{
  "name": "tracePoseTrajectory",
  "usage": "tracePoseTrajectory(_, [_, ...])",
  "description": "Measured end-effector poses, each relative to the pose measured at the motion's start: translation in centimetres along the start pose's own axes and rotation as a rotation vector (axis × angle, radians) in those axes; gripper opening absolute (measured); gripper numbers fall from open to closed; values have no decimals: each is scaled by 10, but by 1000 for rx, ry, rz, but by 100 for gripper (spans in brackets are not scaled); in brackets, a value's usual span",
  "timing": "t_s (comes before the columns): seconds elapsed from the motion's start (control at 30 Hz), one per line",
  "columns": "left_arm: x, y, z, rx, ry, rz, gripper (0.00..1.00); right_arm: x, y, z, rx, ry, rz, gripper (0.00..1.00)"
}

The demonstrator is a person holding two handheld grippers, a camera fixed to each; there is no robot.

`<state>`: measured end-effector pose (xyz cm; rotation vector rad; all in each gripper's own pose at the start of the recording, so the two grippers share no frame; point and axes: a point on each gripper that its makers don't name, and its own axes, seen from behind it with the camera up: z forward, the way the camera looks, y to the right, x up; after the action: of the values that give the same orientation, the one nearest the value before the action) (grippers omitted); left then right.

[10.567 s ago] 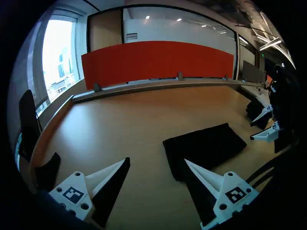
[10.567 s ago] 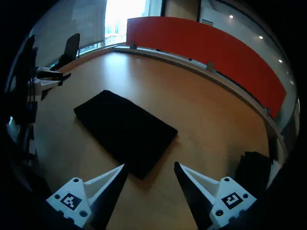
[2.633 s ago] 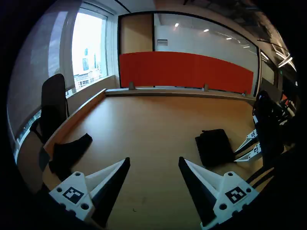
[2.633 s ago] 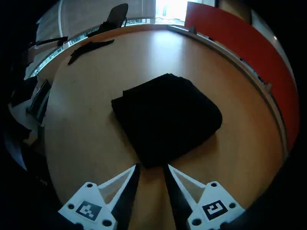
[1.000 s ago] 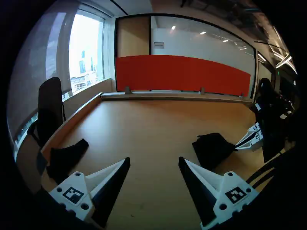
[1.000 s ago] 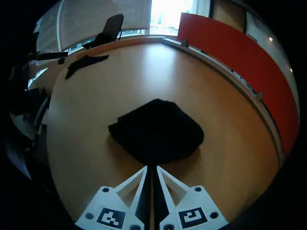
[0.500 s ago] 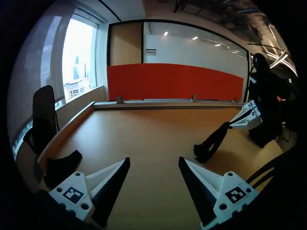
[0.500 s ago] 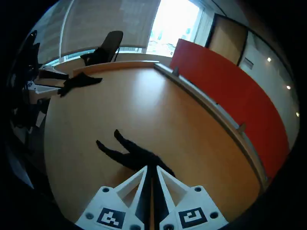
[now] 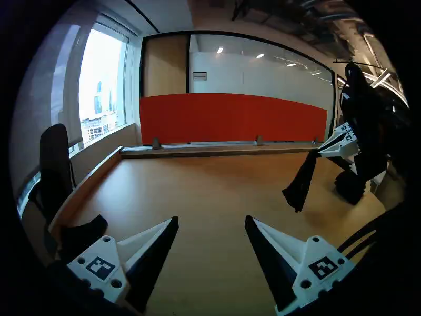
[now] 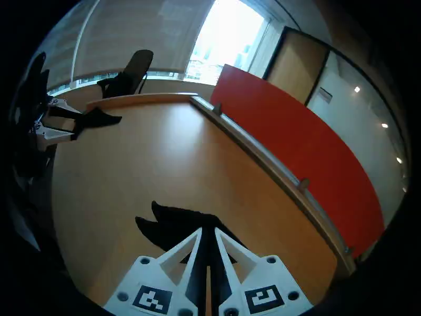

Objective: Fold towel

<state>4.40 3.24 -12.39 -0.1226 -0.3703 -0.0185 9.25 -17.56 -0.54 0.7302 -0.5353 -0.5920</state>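
Right hand-held gripper (image 10: 208,233), pinched shut on the towel (image 9: 301,181), has raised it off the counter (image 9: 200,184); it now hangs limp instead of lying folded; left hand-held gripper (image 9: 210,219) wide, empty; folding seemingly done, towel probably being carried aside.

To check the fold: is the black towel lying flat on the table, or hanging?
Hanging: the towel dangles, bunched, from the shut right gripper.

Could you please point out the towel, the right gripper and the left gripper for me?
towel (image 9: 301,183): left gripper view, middle of the hanging cloth.
right gripper (image 10: 208,231): right gripper view, between its closed fingertips.
left gripper (image 9: 210,218): left gripper view, midway between its open fingertips.
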Motion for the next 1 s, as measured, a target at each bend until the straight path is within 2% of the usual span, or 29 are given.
tracePoseTrajectory(0.5, [2, 7, 1, -18, -2, 10, 94, -12, 49, -27, -27, 9, 61, 1])
tracePoseTrajectory(1.0, [6, 8, 3, -10, -5, 9, 94, -45, 91, -55, -25, -26, 69, 1])
